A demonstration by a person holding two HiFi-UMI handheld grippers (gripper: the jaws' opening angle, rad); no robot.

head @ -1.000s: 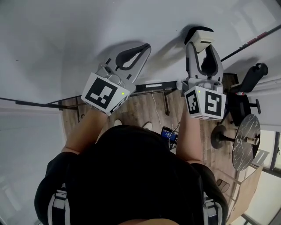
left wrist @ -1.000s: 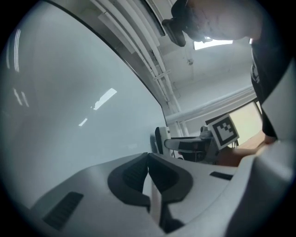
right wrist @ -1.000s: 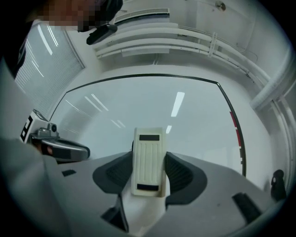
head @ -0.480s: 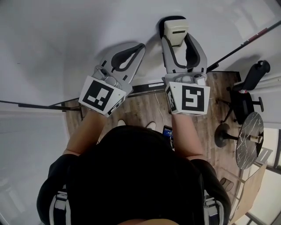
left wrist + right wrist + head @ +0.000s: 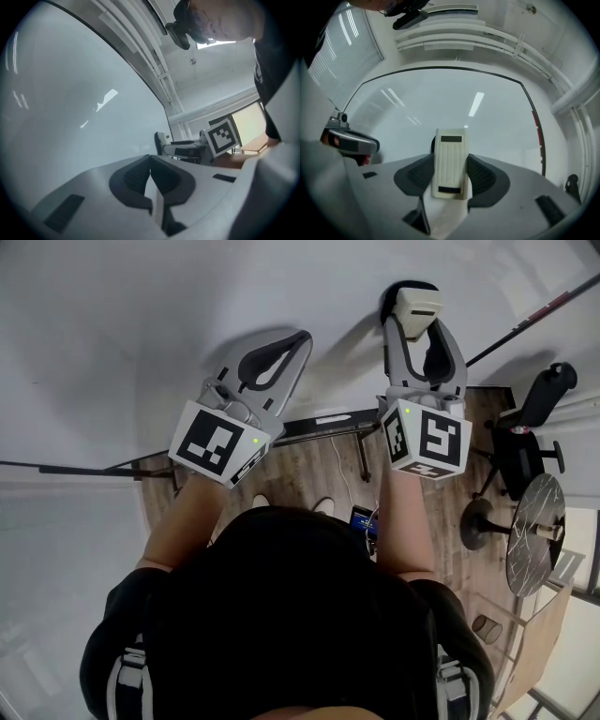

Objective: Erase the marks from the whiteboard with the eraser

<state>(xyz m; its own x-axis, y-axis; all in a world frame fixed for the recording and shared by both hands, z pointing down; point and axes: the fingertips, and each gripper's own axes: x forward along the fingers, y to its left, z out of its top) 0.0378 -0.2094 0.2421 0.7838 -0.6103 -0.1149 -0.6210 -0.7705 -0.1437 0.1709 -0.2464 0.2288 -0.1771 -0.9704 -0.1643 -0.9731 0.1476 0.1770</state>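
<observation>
The cream, ribbed hard-plastic eraser (image 5: 450,159) is clamped by its long sides in the right gripper (image 5: 420,332), its pad seemingly against the glossy white whiteboard (image 5: 440,103). It looks light, stiff and slightly slick, so a mid-body grip suits it. The left gripper (image 5: 150,164), jaws together on nothing, hovers beside the board.

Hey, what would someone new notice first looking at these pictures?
The cream eraser, clamped in the right gripper, stands out at the head view's upper right, held up to the broad whiteboard. To its left, the left gripper points at the board with its jaws shut and empty.
</observation>
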